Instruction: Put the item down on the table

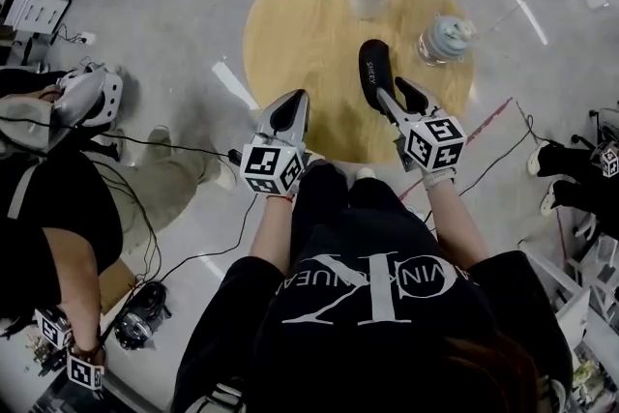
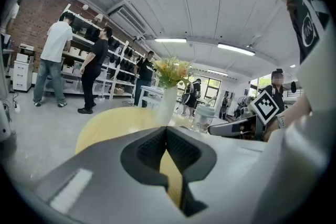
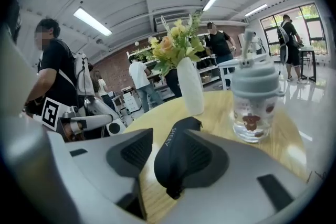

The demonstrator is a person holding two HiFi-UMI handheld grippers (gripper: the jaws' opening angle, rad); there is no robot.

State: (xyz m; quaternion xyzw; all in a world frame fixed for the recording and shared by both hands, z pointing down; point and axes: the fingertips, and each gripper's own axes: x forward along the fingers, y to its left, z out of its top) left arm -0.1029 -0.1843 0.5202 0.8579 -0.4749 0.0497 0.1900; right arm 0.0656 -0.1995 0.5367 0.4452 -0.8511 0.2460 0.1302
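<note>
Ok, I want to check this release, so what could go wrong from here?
1. The case sits between the right gripper's open jaws and seems to touch one pad. Pulling back could drag it across the table.
2. The cup stands close beside that gripper, so a sideways swing might tip it.

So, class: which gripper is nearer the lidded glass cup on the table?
Right. The right gripper is over the table, close beside the cup; the left gripper is at the table's near edge, farther left.
</note>
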